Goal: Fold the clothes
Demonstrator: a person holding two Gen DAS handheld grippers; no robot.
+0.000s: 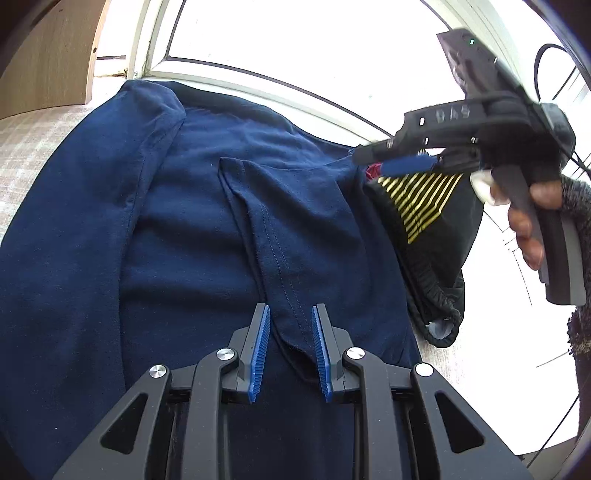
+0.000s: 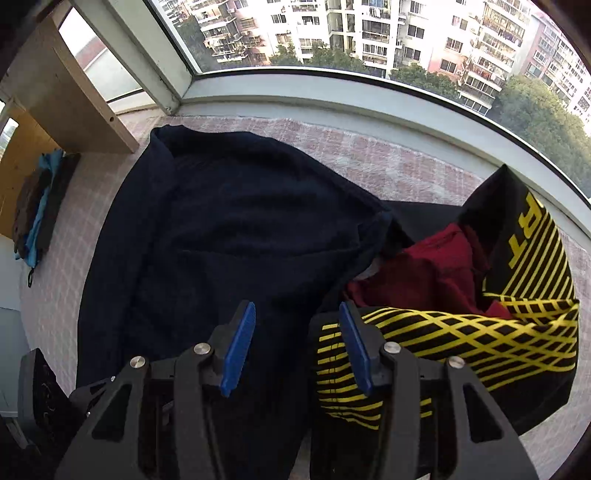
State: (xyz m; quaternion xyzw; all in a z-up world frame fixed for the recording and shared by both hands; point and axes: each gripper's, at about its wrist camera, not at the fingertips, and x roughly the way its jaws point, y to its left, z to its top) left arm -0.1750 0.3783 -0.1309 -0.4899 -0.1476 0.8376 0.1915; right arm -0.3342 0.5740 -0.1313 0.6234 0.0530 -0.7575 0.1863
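A navy shirt lies spread across a checked pink cloth-covered ledge under a window, reaching toward the ledge's far-left corner; the left gripper hangs above a stitched fold of it, fingers spread and gripping nothing; the right gripper, likewise spread and empty, hovers over the shirt's right edge, beside a black-and-yellow striped garment and a red garment heaped at the ledge's right end.
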